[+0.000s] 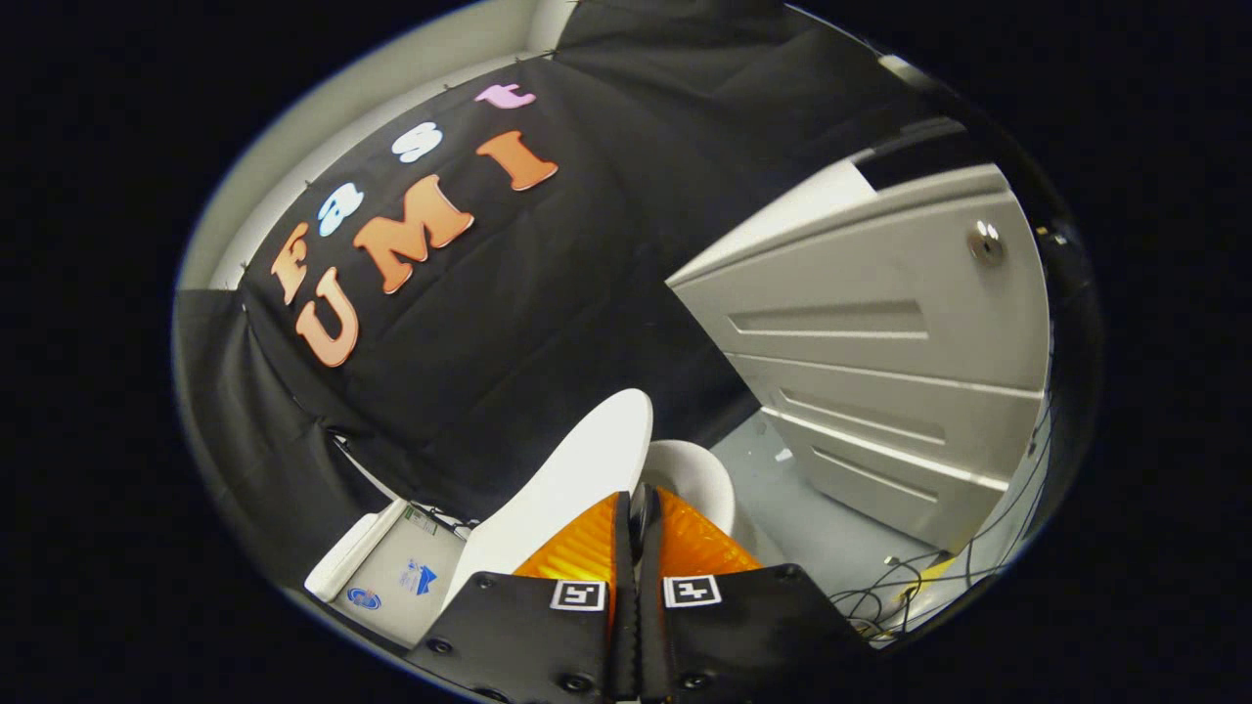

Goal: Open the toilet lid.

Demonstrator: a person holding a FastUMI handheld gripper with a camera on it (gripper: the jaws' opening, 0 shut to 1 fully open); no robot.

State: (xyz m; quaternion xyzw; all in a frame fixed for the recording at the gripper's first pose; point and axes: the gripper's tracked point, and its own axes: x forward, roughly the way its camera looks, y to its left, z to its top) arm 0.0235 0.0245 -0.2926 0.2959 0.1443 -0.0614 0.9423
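The white toilet lid [567,479] stands raised, tilted up off the bowl. Its edge runs down into the narrow gap between my fingertips. My gripper [636,508] is shut on that edge, with the two fingers almost touching. To the right of the fingers, past the lid, the white seat and bowl rim [696,474] lie uncovered. How deep the lid sits between the pads is hidden by the fingers.
The white toilet tank [391,577], with stickers on it, sits beside the lid. A white panelled cabinet [880,342] with a round lock [986,242] stands across the grey floor [812,508]. Loose cables [910,592] lie on the floor near the cabinet's foot.
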